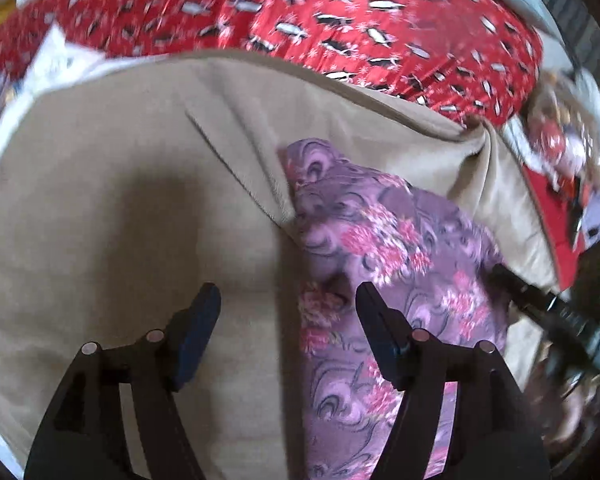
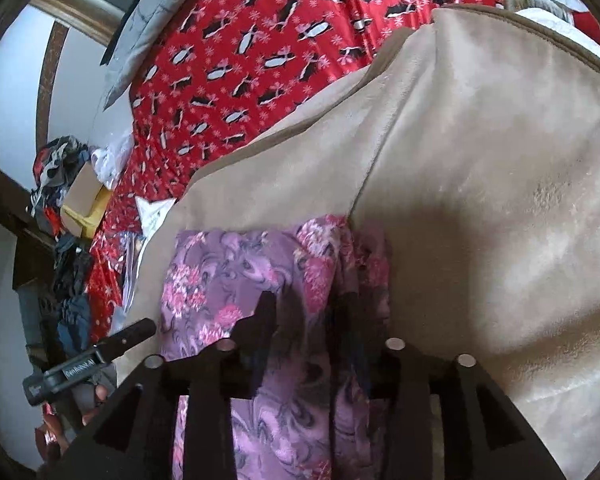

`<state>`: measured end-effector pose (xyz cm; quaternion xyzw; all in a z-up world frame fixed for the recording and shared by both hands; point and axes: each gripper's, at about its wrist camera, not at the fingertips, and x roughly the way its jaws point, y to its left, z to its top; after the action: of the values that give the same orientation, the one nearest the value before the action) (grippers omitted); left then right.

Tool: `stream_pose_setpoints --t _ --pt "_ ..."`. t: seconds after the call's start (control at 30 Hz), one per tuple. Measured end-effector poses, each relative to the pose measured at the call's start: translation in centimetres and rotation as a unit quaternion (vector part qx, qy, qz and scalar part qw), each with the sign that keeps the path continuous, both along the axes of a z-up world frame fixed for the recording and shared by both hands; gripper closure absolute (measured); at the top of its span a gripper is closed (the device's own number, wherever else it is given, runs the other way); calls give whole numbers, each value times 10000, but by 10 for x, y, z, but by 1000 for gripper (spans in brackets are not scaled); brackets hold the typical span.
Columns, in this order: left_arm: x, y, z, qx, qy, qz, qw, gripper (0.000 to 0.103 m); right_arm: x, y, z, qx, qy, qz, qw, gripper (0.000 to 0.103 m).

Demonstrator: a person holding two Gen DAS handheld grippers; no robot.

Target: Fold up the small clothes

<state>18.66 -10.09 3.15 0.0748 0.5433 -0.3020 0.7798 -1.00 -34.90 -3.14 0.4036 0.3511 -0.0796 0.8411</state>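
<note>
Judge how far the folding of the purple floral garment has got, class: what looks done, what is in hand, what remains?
Done: the purple floral garment lies as a narrow strip on the beige blanket, apparently folded lengthwise. In hand: the right gripper is closed on its edge, while the left gripper hangs open over its other edge. Left: probably folding the strip across and setting it aside.

Purple floral garment [image 2: 236,280] cut off bottom edge; red penguin blanket [image 1: 340,12] blurred.
</note>
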Motion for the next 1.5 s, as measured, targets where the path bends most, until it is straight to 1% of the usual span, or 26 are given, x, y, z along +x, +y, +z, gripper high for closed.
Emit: stream_pose_setpoints --t 0.1,0.13,0.17,0.2,0.3,0.37,0.47,0.5,0.63,0.67,0.7,0.73,0.77,0.8,0.83,0.9,0.93,0.97,1.07,1.1,1.23,1.37,1.4,1.43,1.47,1.5 --pt "1 -14 -8 -66 248 -128 9996 34 12 0 -4 28 47 89 9999 67" --pt "-2 -21 -9 -62 233 -193 9995 44 17 2 -4 -43 98 121 9999 85" --pt "-6 -26 -7 -126 177 -273 9994 59 20 3 -2 -83 39 183 9998 98" --pt "-7 -28 -5 -175 175 -329 9992 83 21 4 2 -137 -21 211 9997 98" --pt "-4 -34 -11 -84 116 -149 9998 85 14 7 24 -491 -461 248 9974 99" --pt "-1 -39 -21 52 113 -88 9999 85 15 5 23 -602 -385 194 9973 99" --pt "-4 -40 -16 87 56 -106 9999 85 27 -2 -4 -585 290 219 9976 99" --pt "-9 -40 -13 133 -58 -174 9997 85 28 -3 -11 -497 373 231 9978 98" --pt "-20 -30 -5 268 -277 -318 9987 84 12 0 -4 -121 105 200 9997 89" --pt "-22 -25 -4 249 -281 -330 9988 83 7 3 -2 -92 125 255 9996 82" --pt "-27 -20 -4 243 -283 -369 9986 76 1 7 0 -83 158 314 9993 75" --pt "-32 -14 -6 268 -270 -409 9984 62 -7 12 1 -44 152 391 9991 62" --pt "-37 -10 -9 332 -275 -410 9982 55 -13 17 1 -4 134 457 9989 54" --pt "-42 -7 -13 394 -297 -398 9980 48 -22 21 -1 11 123 524 9985 54" --pt "-48 -6 -19 491 -303 -434 9974 47 -28 29 -5 -54 174 596 9981 55" --pt "-58 -8 -29 618 -259 -519 9964 52 -26 42 -7 -365 301 720 9963 66" --pt "-64 -8 -29 538 -240 -567 9967 71 -26 47 -4 -610 329 756 9947 92" --pt "-67 -8 -27 468 -232 -605 9968 73 -26 49 0 -667 250 836 9940 97" --pt "-70 -8 -22 456 -328 -521 9971 78 -35 51 23 -883 -125 730 9933 98" --pt "-69 -8 -22 458 -304 -488 9973 79 -34 51 27 -1041 -109 677 9922 98" --pt "-70 -2 -18 477 -206 -406 9978 80 -27 46 -3 -919 587 698 9916 97" --pt "-84 21 -16 267 159 -471 9984 79 -46 44 8 -386 371 596 9968 87" --pt "-90 34 -18 75 313 -505 9982 72 -56 46 12 -310 357 655 9967 83" --pt "-95 41 -20 -16 409 -514 9978 59 -63 49 13 -287 324 722 9965 68" --pt "-102 48 -27 -101 538 -520 9971 54 -71 50 13 -261 304 793 9961 53" --pt "-106 50 -32 -123 607 -517 9967 51 -79 55 11 -254 366 824 9956 49"
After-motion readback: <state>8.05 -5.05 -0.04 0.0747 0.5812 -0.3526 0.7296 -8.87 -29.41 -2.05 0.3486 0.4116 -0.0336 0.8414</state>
